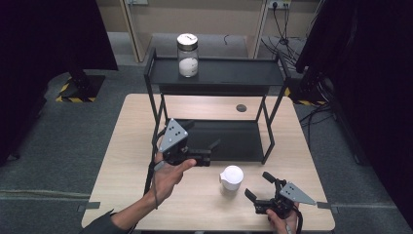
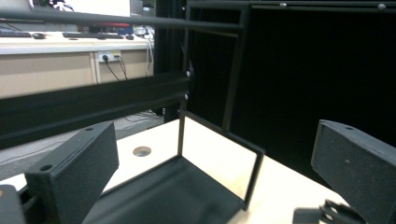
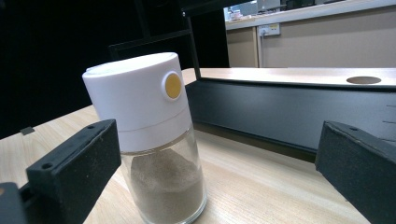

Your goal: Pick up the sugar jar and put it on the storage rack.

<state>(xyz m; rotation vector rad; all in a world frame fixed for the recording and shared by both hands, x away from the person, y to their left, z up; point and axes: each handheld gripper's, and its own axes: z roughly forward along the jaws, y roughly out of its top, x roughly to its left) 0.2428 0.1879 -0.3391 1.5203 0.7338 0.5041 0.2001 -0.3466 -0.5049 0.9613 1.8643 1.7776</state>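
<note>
A glass shaker with a white lid and a yellow dot [image 3: 154, 135] stands upright on the wooden table [image 1: 122, 146], holding brown powder; from above its white lid [image 1: 231, 177] shows near the front. My right gripper [image 1: 258, 187] is open just right of it, jaws wide, nothing between them. My left gripper [image 1: 214, 148] is open over the lower shelf [image 1: 234, 141] of a black two-tier rack, held in a hand. In the left gripper view the jaws stand wide apart over the rack's lower tray [image 2: 177, 191]. A glass jar with white contents [image 1: 188, 54] stands on the rack's top shelf.
The black rack's legs [image 1: 270, 131] and top shelf [image 1: 234, 70] stand mid-table. A round cable hole [image 1: 241, 107] lies behind it. Dark curtains flank both sides, and cables run on the floor at the right.
</note>
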